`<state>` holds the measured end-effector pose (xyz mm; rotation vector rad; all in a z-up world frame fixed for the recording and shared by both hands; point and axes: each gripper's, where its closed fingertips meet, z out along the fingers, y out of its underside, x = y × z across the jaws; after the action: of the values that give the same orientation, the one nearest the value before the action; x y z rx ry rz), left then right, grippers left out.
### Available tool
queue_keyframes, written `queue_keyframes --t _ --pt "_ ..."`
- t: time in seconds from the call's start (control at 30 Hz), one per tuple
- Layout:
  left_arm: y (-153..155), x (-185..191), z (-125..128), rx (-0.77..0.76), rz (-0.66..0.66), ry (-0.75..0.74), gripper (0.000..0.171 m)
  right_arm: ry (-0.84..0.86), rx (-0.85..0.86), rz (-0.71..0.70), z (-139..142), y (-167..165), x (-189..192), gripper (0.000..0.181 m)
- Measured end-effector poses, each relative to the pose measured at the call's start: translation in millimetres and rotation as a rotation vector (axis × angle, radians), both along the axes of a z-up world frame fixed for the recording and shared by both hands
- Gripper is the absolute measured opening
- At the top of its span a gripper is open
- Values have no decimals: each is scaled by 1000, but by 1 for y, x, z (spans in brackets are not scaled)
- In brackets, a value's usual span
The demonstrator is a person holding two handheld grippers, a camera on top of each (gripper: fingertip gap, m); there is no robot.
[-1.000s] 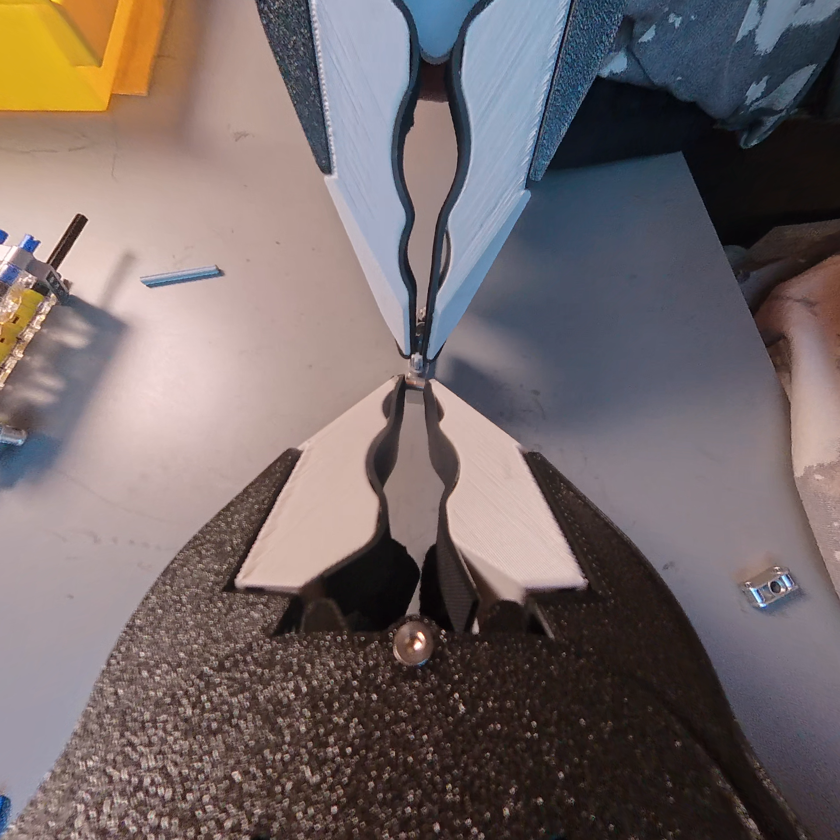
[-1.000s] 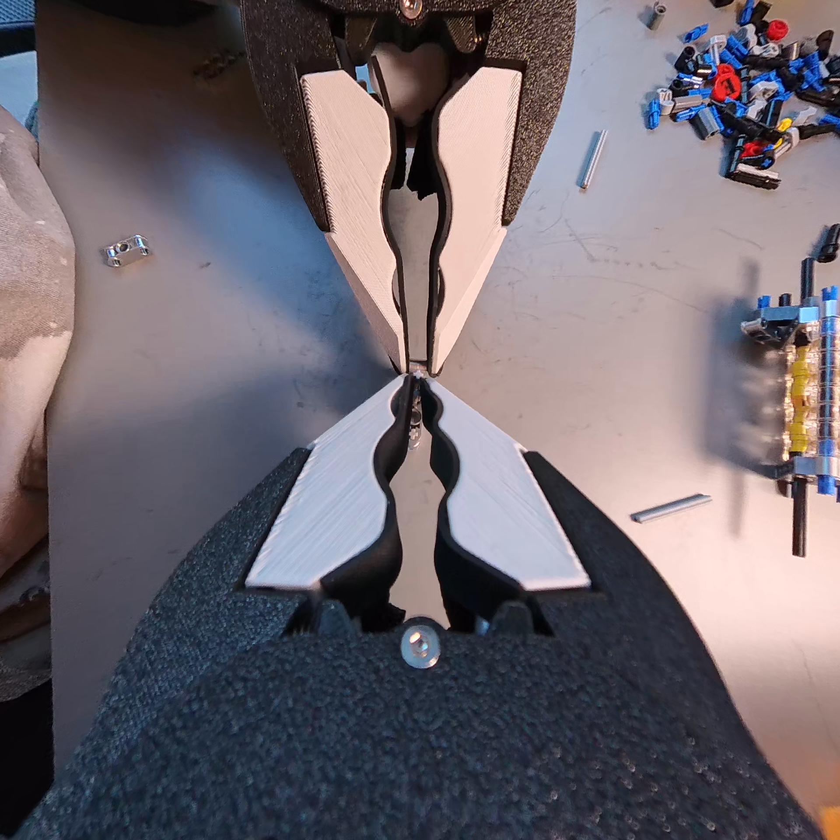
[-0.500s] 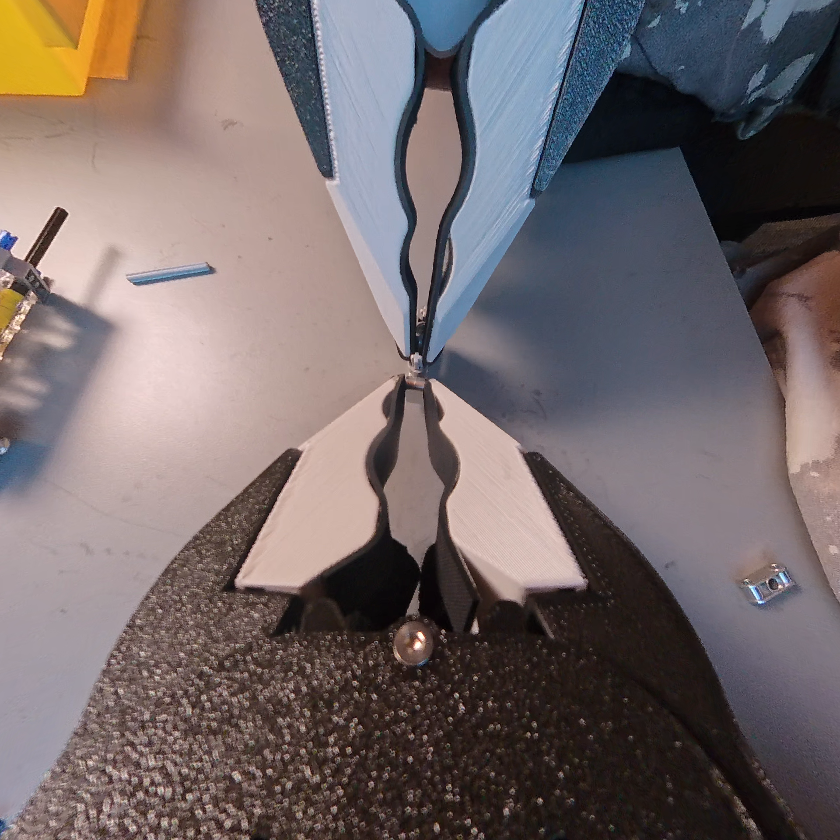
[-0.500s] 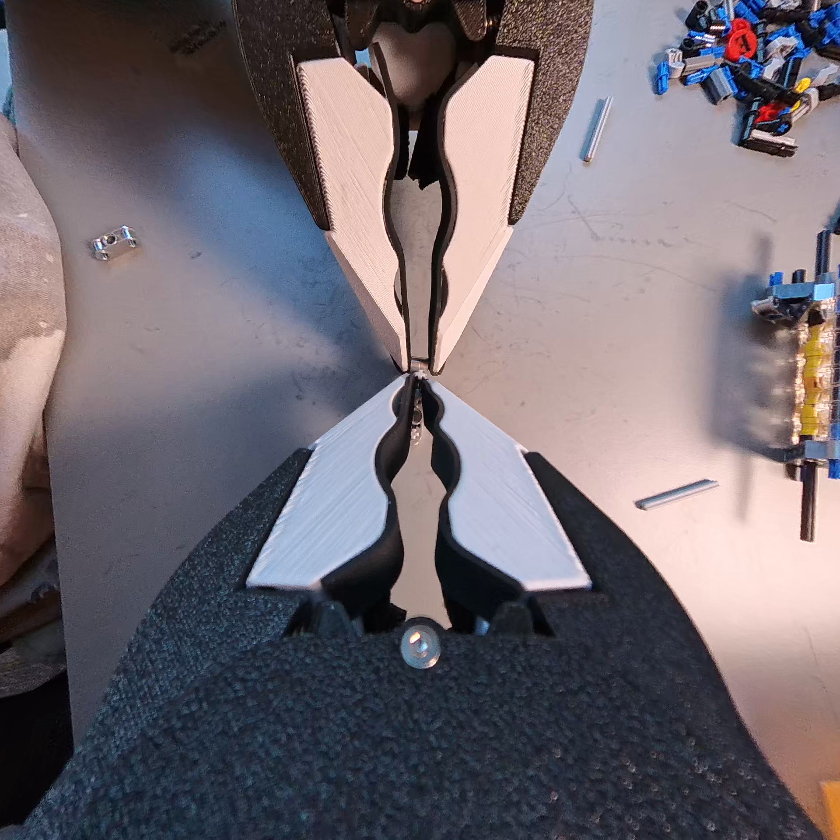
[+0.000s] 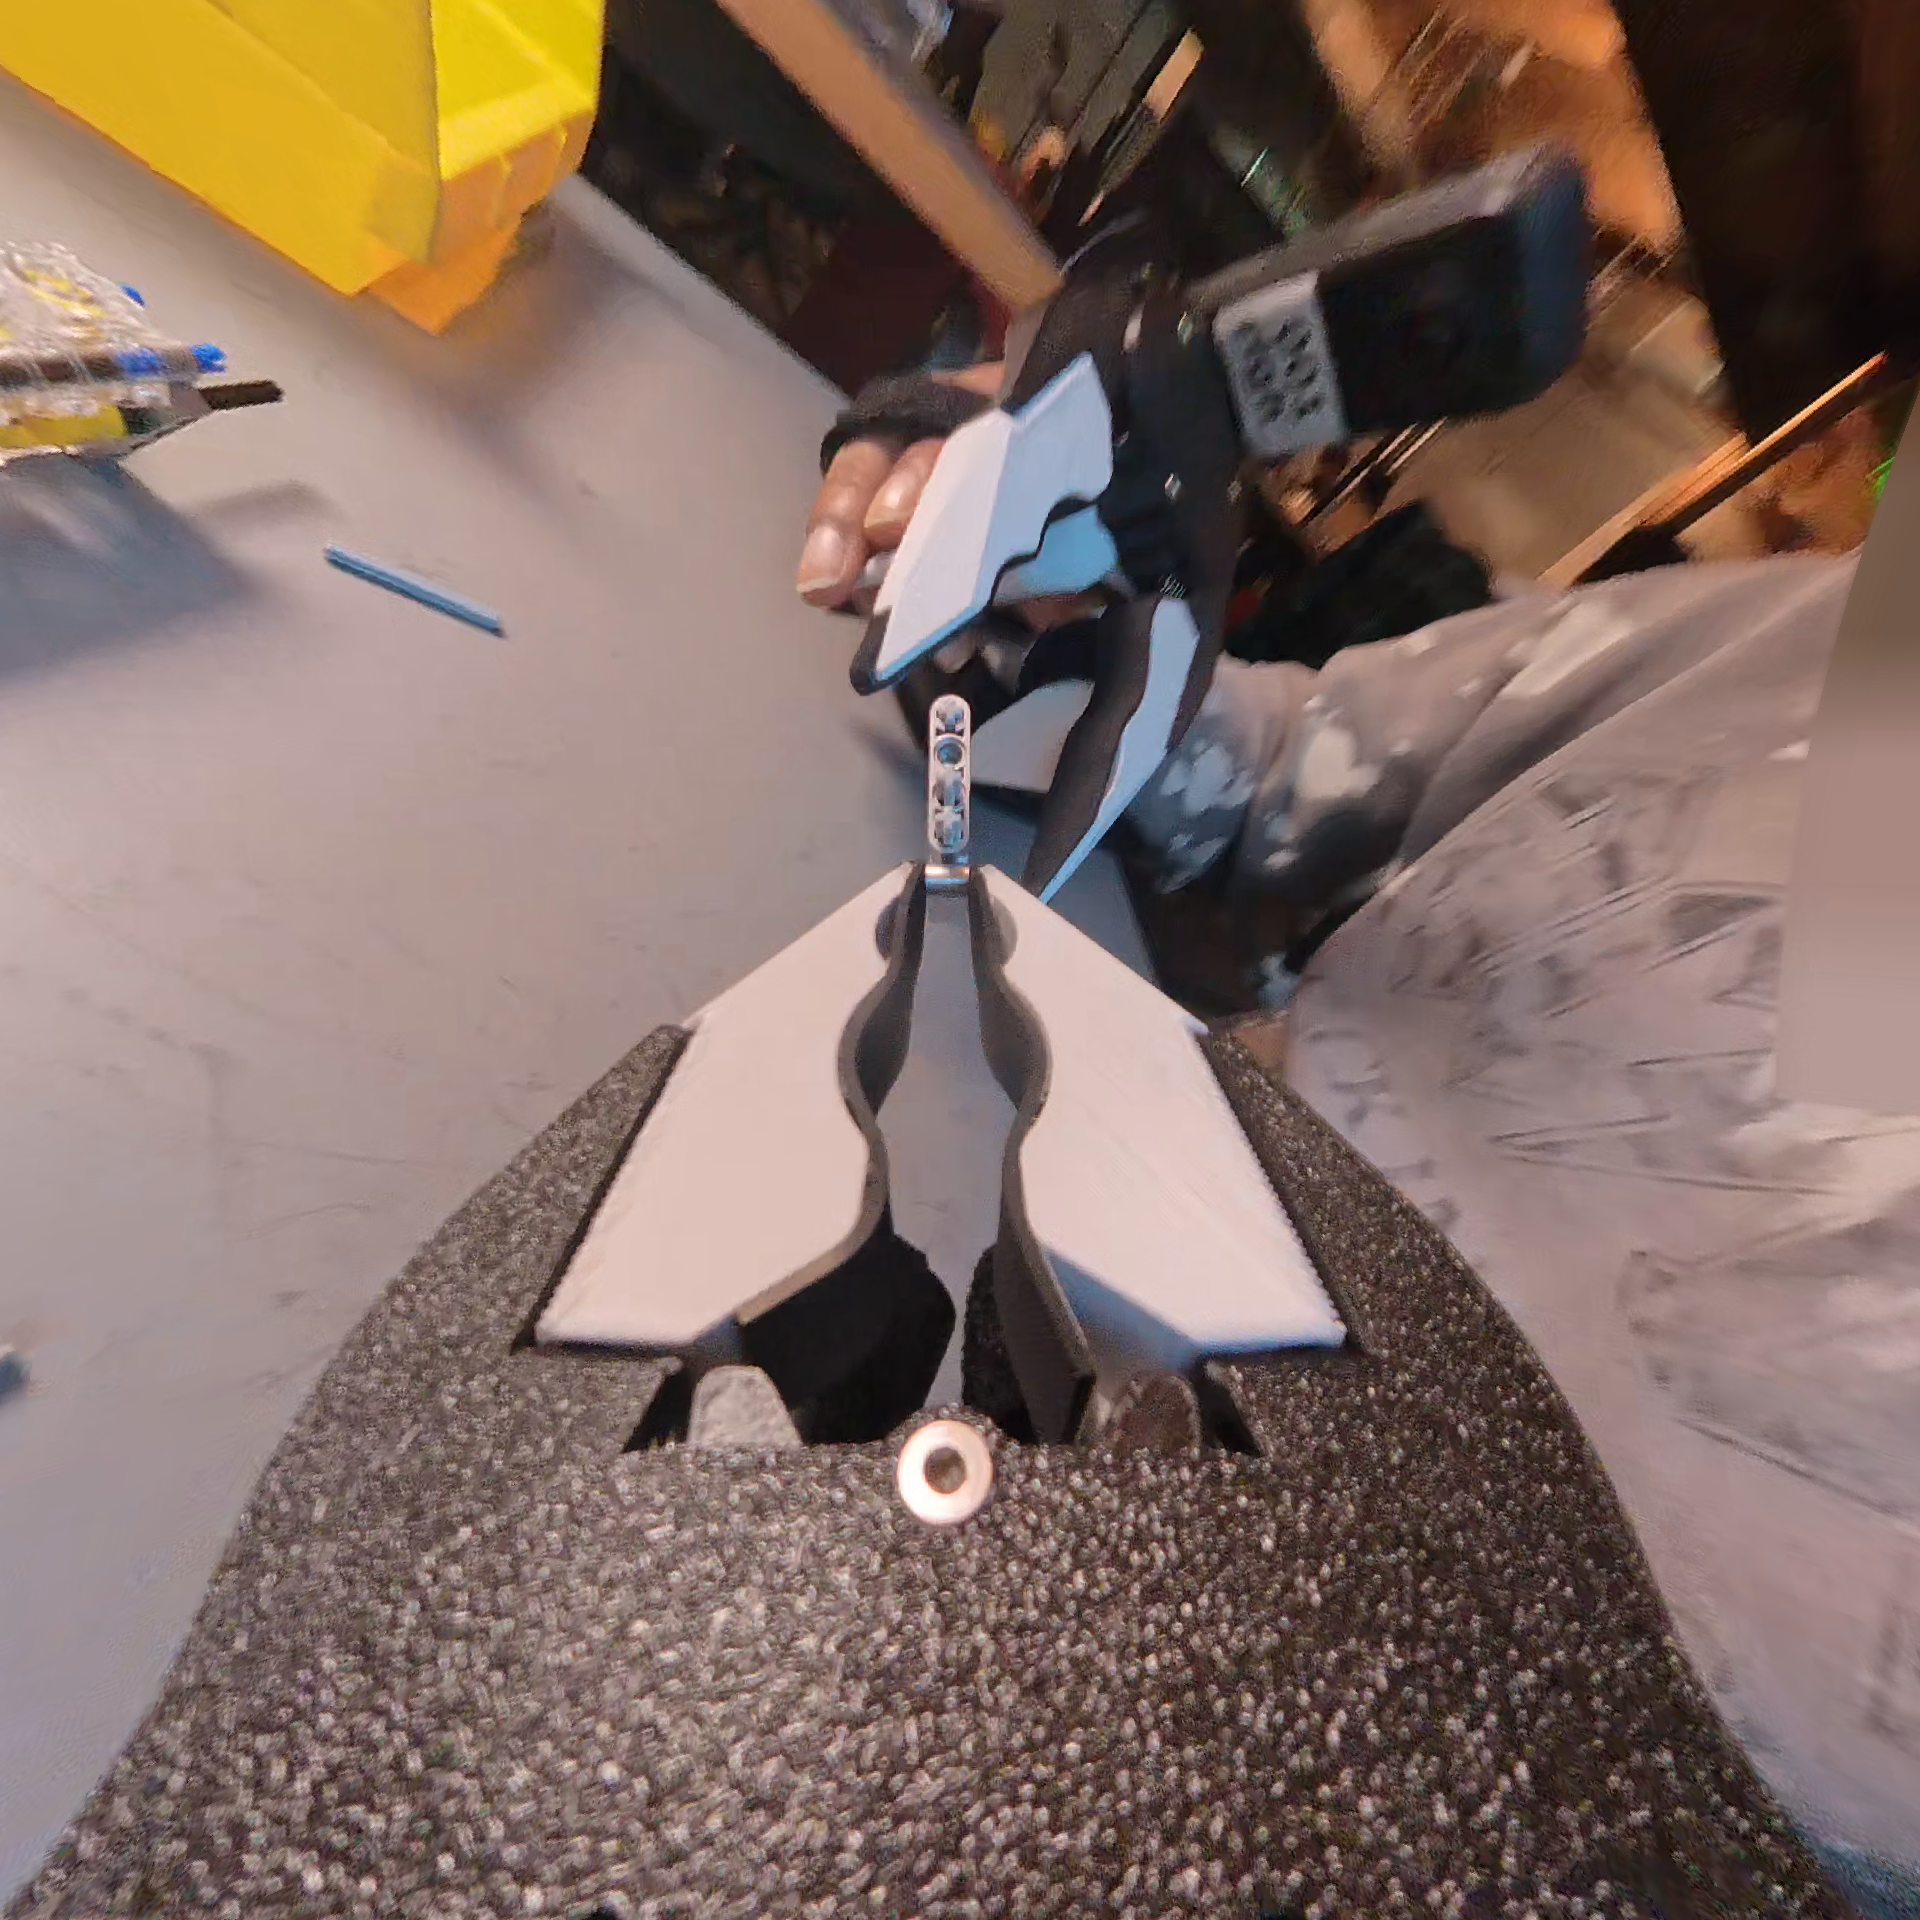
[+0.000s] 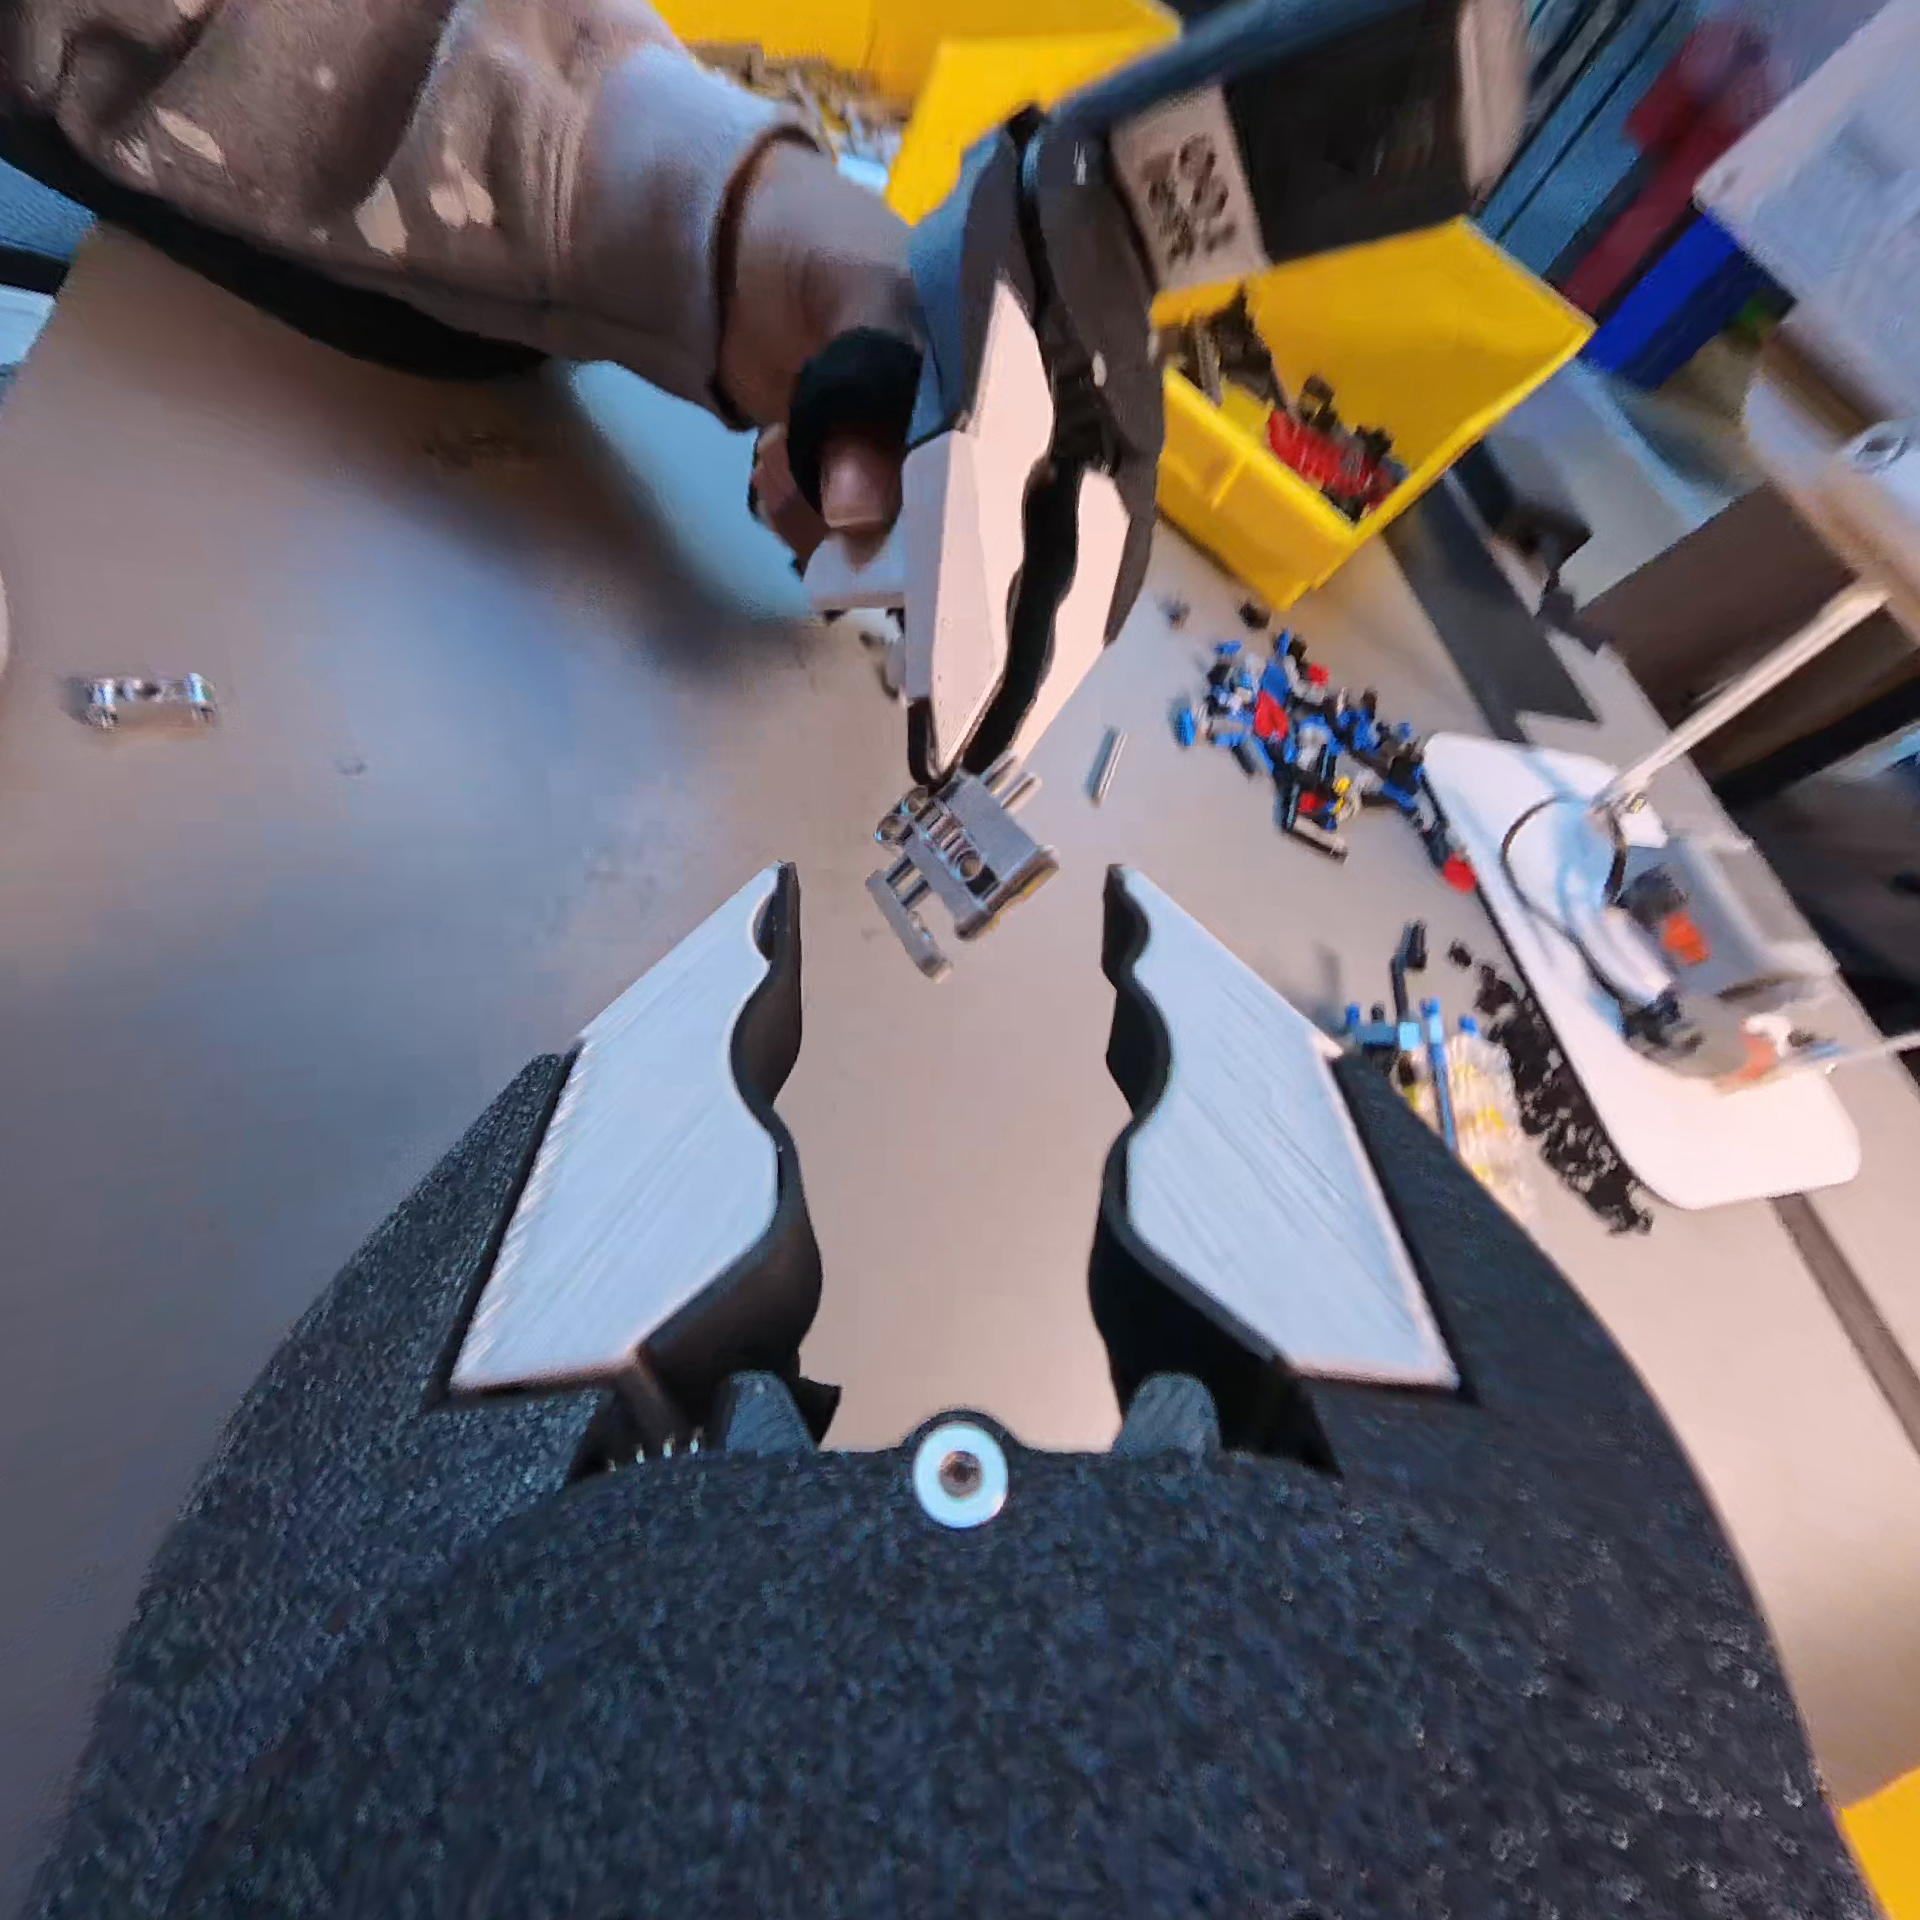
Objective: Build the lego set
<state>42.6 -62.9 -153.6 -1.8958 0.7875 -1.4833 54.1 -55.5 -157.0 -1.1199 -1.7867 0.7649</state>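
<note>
Left claw (image 5: 948, 883) clamped on grey beam piece (image 5: 948, 784) by tip only, above surface (image 5: 364, 935). Right claw (image 6: 951, 883) spread, empty, piece at its 12 o'clock. Risk: thin tip grip, piece may twist, drop.

Left wrist view: mounted behind own fingers, close above the grey table (image 5: 312, 935), looking forward and slightly down along them toward the table's far edge, with the right gripper (image 5: 977, 769) near ahead at upper right and a yellow bin (image 5: 312, 135) at far upper left. Right wrist view: same mounting, set a little higher and tilted down, facing across the table toward yellow bins (image 6: 1351, 395) and a scatter of small bricks (image 6: 1309, 727), with the left gripper (image 6: 966, 764) near ahead. Shared between both: the table middle, the small grey brick piece (image 5: 948, 790) (image 6: 961, 868) between the two grippers, and each other's gripper seen head-on.
</note>
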Motion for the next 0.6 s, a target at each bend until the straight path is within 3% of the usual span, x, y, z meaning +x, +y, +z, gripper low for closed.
queue_keyframes --t 0.17,0.37,0.6 --pt "-20 -5 31 -191 -45 -312 5 158 -41 81 21 -27 -14 55" --pt "-41 3 53 -241 -78 -501 6 288 -382 211 49 -54 -15 30" --pt "-48 -1 50 -87 15 -430 6 327 -645 240 62 -53 -16 13"
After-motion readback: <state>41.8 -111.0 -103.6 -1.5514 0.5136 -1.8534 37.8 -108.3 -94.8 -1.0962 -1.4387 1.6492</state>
